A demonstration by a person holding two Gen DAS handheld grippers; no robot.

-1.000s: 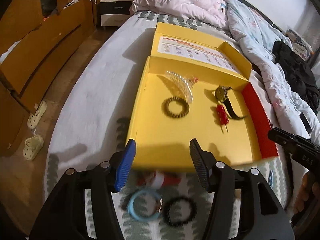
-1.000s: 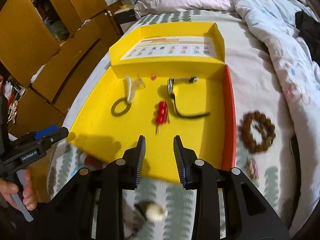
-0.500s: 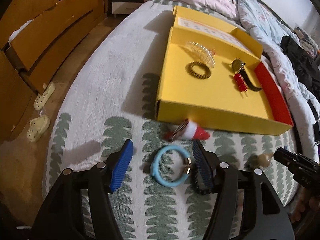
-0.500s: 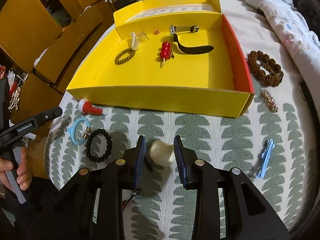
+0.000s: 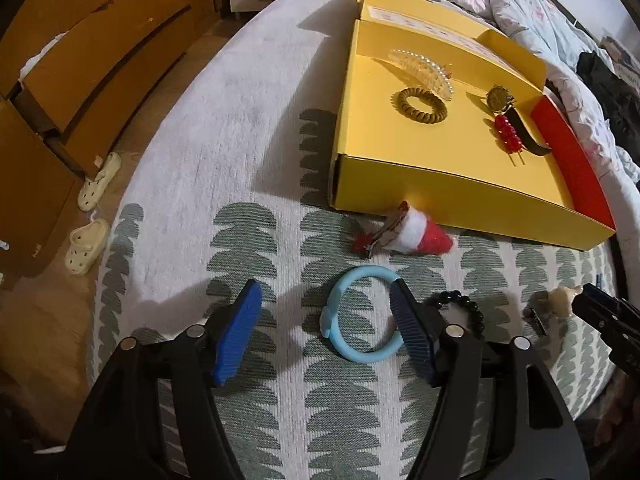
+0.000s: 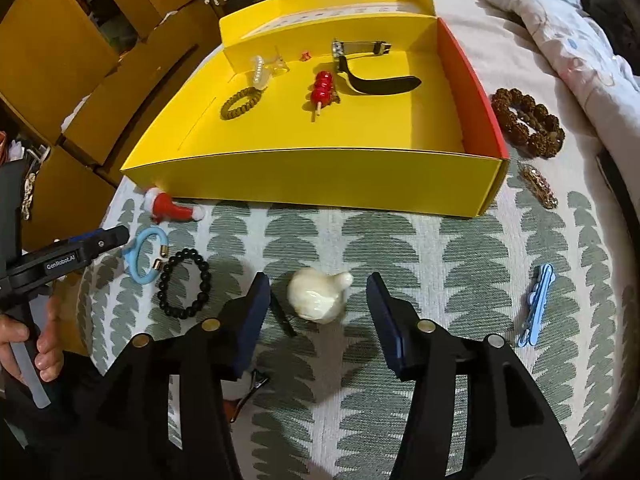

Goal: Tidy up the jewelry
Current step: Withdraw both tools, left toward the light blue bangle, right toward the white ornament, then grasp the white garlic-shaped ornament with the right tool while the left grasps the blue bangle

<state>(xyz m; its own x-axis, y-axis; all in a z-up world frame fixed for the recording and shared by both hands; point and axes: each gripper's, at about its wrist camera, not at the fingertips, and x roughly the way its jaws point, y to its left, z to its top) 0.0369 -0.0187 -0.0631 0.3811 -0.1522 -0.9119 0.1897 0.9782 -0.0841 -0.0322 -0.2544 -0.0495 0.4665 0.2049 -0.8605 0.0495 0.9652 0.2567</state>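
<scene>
Bedspread with green leaf print carrying loose jewelry in front of yellow box. Left gripper low over bedspread, fingers apart and just been opening; light blue bracelet lying flat between them, right finger's tip overlapping its rim, left finger clear of it, no squeeze. Black bead bracelet just beside, right of that finger. Red and white Santa-hat clip near box front wall. Right gripper also spread, just been opening, cream flower-shaped hair clip on bedspread between fingers, touching neither. Blue hair clip well right; brown bead bracelet beside box's red side. Inside box: coil hair tie, red bead pin, watch, clear claw clip.
</scene>
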